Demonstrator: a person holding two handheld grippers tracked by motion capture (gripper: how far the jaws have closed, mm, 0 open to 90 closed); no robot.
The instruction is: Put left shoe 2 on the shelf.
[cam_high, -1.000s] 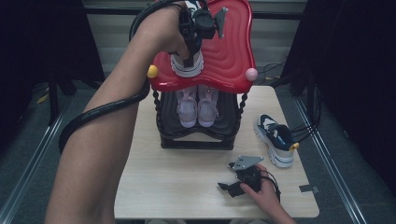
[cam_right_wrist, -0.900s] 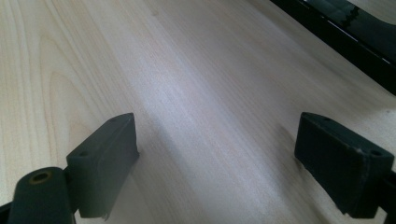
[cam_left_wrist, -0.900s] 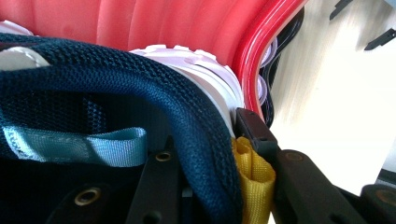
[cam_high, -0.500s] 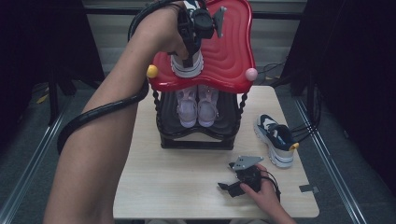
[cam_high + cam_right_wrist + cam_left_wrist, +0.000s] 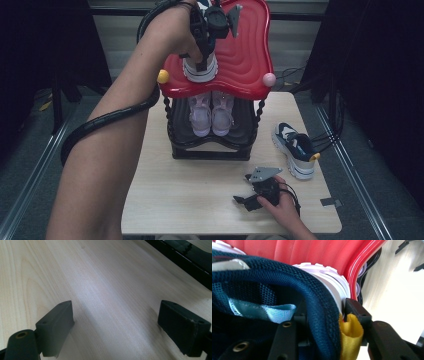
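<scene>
The left gripper (image 5: 202,60) is up over the red shelf top (image 5: 247,55), pointing down at the heel of a navy shoe (image 5: 200,70) that sits on that top. In the left gripper view, one jaw is inside the shoe (image 5: 287,290), against the mesh lining, and the other is outside, behind the white sole and next to the yellow heel loop (image 5: 350,336). The heel collar sits between the two. The jaws have just been opening, and a sliver of space shows beside the outer jaw, so the grip looks let go, with the heel between them.

The right gripper (image 5: 252,200) rests low on the table (image 5: 200,200), near its front edge, held in a hand (image 5: 285,207). Its jaws stand wide apart over bare wood (image 5: 112,302), with nothing between them.

Beyond that gripper and off to its right lies a second navy shoe (image 5: 295,150) on the table. Straight ahead of it stands the black rack (image 5: 210,150), with a pale pink pair (image 5: 212,112) on its lower shelf, directly below the left gripper.
</scene>
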